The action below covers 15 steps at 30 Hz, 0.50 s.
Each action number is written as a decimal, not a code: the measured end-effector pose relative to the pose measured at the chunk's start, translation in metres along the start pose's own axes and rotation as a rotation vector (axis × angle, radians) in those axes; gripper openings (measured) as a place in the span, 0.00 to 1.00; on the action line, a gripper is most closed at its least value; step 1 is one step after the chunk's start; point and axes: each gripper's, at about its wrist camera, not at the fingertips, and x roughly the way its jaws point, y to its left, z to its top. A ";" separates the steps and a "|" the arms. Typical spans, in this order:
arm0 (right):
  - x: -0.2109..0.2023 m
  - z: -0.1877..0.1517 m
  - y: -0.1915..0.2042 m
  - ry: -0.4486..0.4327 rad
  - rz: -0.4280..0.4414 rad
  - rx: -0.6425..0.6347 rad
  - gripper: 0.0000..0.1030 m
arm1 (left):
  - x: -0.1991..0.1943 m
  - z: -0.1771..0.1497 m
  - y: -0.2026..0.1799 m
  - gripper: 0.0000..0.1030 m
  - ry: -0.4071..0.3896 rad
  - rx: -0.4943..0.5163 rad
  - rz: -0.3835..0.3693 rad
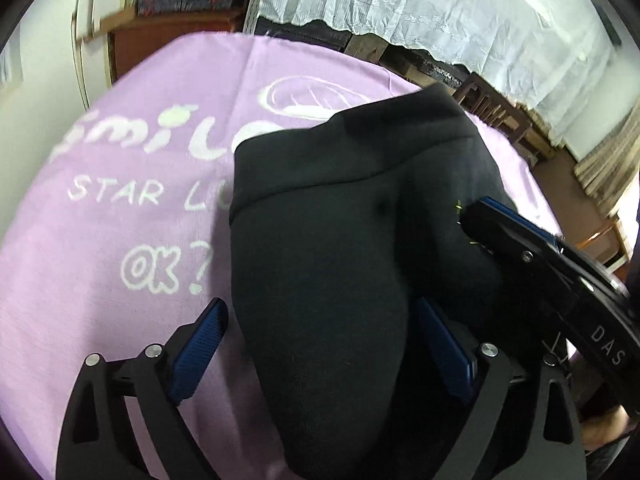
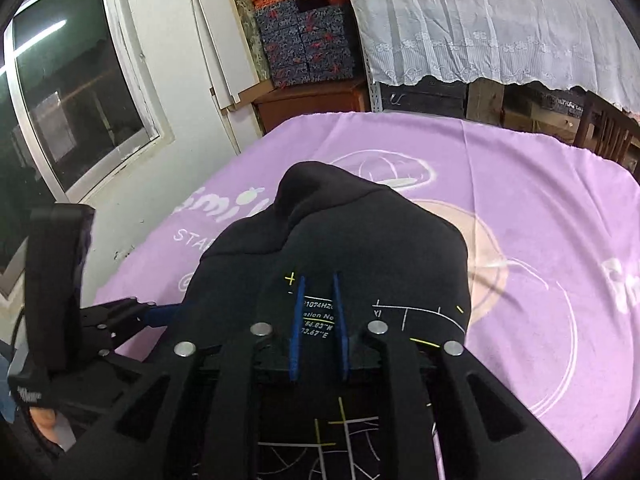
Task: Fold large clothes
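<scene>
Though rumpled, soft black garment [image 1: 320, 248]

The black garment [image 1: 320, 264] between my fingers is thick, matt knit cloth with thin printed lines and lettering. Under it lies a lilac blanket [image 1: 100, 240], soft and slightly fuzzy, its white print dull. My left gripper [image 1: 320, 354] is matt black plastic with bright metal pins and ribbed blue pads [image 1: 198, 354]; my right gripper [image 2: 319, 328] looks the same. Behind hangs a thin, creased white lace curtain [image 2: 500, 28], beside a brown wooden cabinet [image 2: 312, 106].
</scene>
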 end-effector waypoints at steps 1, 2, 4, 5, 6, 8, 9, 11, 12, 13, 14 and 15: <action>-0.002 0.000 -0.001 -0.003 0.008 0.010 0.13 | -0.005 0.001 0.003 0.89 0.001 -0.018 -0.023; -0.007 0.000 -0.003 -0.012 0.019 0.025 0.13 | -0.009 0.001 0.004 0.84 -0.004 -0.024 -0.035; -0.021 -0.002 -0.007 -0.038 0.037 0.060 0.15 | -0.026 0.000 0.005 0.81 -0.038 -0.030 -0.044; -0.027 -0.003 -0.007 -0.045 0.041 0.064 0.16 | -0.038 -0.001 0.005 0.81 -0.073 -0.031 -0.036; -0.037 -0.003 -0.006 -0.057 0.044 0.056 0.16 | -0.049 -0.003 0.004 0.81 -0.105 -0.030 -0.032; -0.054 -0.004 -0.001 -0.085 0.065 0.045 0.16 | -0.070 -0.007 0.000 0.81 -0.159 -0.019 -0.047; -0.062 -0.006 0.001 -0.099 0.077 0.038 0.16 | -0.075 -0.010 -0.003 0.81 -0.173 -0.013 -0.050; -0.077 -0.012 0.010 -0.119 0.080 0.013 0.16 | -0.083 -0.022 -0.011 0.81 -0.196 0.011 -0.032; -0.083 -0.015 0.015 -0.126 0.074 -0.003 0.16 | -0.083 -0.026 -0.015 0.81 -0.196 0.016 -0.016; -0.090 -0.021 0.021 -0.136 0.066 -0.030 0.16 | -0.081 -0.031 -0.018 0.81 -0.190 0.020 -0.004; -0.095 -0.026 0.026 -0.141 0.062 -0.055 0.16 | -0.077 -0.037 -0.020 0.81 -0.175 0.024 0.007; -0.098 -0.030 0.030 -0.143 0.060 -0.072 0.16 | -0.073 -0.039 -0.022 0.81 -0.162 0.024 0.023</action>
